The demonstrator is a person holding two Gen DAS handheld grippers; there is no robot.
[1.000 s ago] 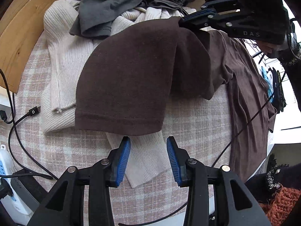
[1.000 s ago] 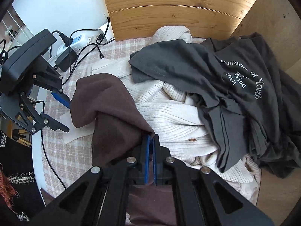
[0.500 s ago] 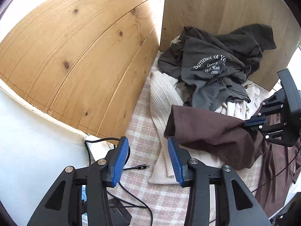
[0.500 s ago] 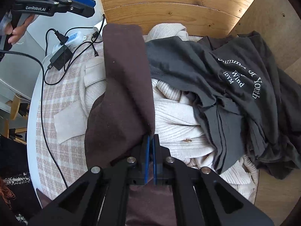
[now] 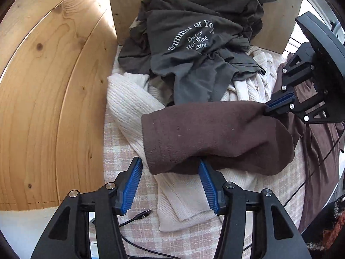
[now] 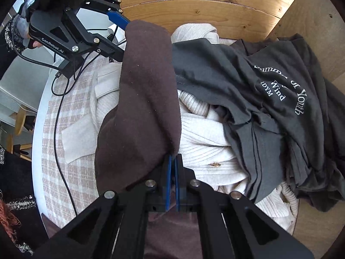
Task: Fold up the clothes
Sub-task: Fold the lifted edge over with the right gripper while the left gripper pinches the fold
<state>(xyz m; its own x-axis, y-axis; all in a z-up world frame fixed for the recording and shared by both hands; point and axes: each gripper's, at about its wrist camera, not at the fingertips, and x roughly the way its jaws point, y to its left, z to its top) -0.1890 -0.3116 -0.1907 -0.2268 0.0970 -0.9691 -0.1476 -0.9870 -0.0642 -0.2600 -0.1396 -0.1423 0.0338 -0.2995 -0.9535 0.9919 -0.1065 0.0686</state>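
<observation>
A brown garment is stretched between the two grippers above the table. My right gripper is shut on one end of the brown garment; it also shows in the left wrist view. My left gripper is open, its blue pads on either side of the garment's free hem corner. In the right wrist view the left gripper reaches that far end, jaws apart.
A cream ribbed sweater and a dark grey printed T-shirt lie heaped behind. The plaid tablecloth meets a wooden wall on the left. Black cables run over the table's edge.
My left gripper has moved in until the brown hem corner lies between its open pads. The right gripper has kept its hold and lifted the garment taut.
</observation>
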